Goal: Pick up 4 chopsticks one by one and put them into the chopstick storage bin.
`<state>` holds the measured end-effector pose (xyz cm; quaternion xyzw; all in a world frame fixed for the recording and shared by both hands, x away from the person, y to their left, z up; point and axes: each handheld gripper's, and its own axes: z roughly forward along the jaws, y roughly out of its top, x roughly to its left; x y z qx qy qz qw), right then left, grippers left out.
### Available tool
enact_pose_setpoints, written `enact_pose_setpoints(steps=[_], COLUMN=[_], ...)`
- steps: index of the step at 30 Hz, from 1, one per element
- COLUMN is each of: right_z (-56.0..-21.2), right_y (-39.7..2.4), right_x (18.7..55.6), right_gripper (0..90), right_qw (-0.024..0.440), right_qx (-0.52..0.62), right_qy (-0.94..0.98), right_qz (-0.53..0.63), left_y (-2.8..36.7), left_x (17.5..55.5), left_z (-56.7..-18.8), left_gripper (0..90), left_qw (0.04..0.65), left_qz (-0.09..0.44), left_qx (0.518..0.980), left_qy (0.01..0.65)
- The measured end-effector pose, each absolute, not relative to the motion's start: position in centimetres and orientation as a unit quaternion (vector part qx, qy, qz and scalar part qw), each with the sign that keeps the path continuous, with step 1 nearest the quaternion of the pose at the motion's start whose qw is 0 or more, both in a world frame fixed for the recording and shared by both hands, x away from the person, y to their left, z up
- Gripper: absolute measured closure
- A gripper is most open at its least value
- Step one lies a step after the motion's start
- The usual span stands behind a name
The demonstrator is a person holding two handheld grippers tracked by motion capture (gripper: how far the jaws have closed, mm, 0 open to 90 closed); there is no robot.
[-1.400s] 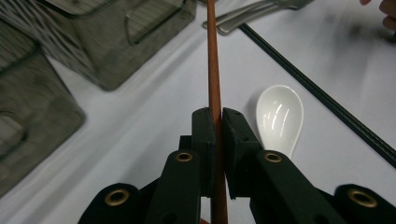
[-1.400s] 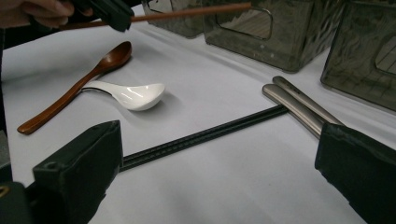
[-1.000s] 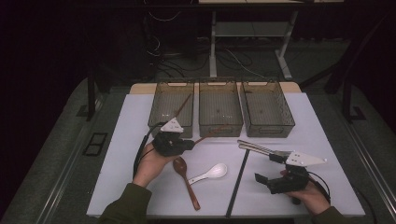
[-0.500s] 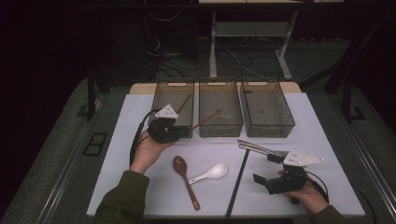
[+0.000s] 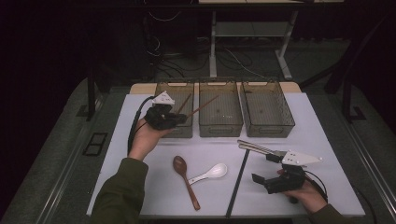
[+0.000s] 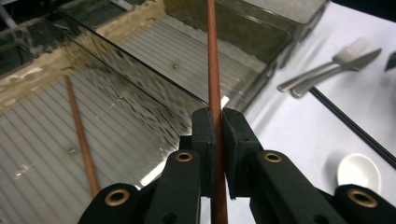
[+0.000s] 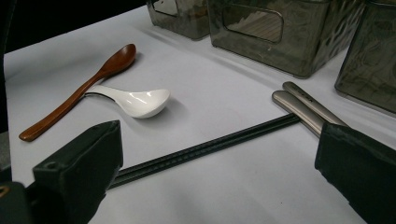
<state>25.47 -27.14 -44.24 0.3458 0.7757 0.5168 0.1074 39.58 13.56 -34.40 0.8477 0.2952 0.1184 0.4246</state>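
Over the near edge of the left bin [image 5: 173,88], the left claw [image 5: 183,118] is pinched almost fully shut on a brown wooden chopstick [image 5: 205,105]. In the left gripper view the two black pads press on either side of the stick [image 6: 214,70], which runs straight up between them and on over the ribbed floor of the middle bin [image 6: 196,56]. In the high view the stick slants up and to the right from the claw, its far end over the middle bin [image 5: 220,85], clear of the table [image 5: 140,154]. A second brown chopstick [image 5: 185,103] lies inside the left bin, leaning toward its far wall; the left gripper view shows it [image 6: 80,130] lying on the ribbed bottom.

The right claw [image 5: 261,168] rests low near the right front of the table with its jaws wide apart and nothing between them. In the right gripper view the two black jaws frame a pair of black chopsticks [image 7: 205,147] lying on the table, just beyond the jaws and not touched by them. Two metal utensils [image 7: 303,109] lie side by side near the far end of the black chopsticks. Farther left lie a white ceramic spoon [image 7: 135,101] and a wooden spoon [image 7: 84,86], the white spoon's handle touching the wooden one. The right bin [image 5: 266,88] stands at the back.
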Motion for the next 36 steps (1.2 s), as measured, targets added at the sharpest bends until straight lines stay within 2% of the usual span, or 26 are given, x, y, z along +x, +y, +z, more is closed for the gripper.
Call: enact_pose_setpoints(steps=[14, 36], right_z=[-44.2, -44.2], right_y=[-27.0, -27.0], right_x=[25.5, 25.3], right_gripper=[0.8, 0.9], right_qw=[0.108, 0.107], right_qx=[0.34, 0.336], right_qy=[0.779, 0.781], right_qz=[0.515, 0.515], left_y=[14.0, 16.2], left_x=[43.4, 48.1], left_z=[-34.2, -37.3], left_gripper=[82.9, 82.7], left_qw=[0.407, 0.353], left_qz=[0.145, 0.171], left_qx=[0.837, 0.81], left_qy=[0.336, 0.436])
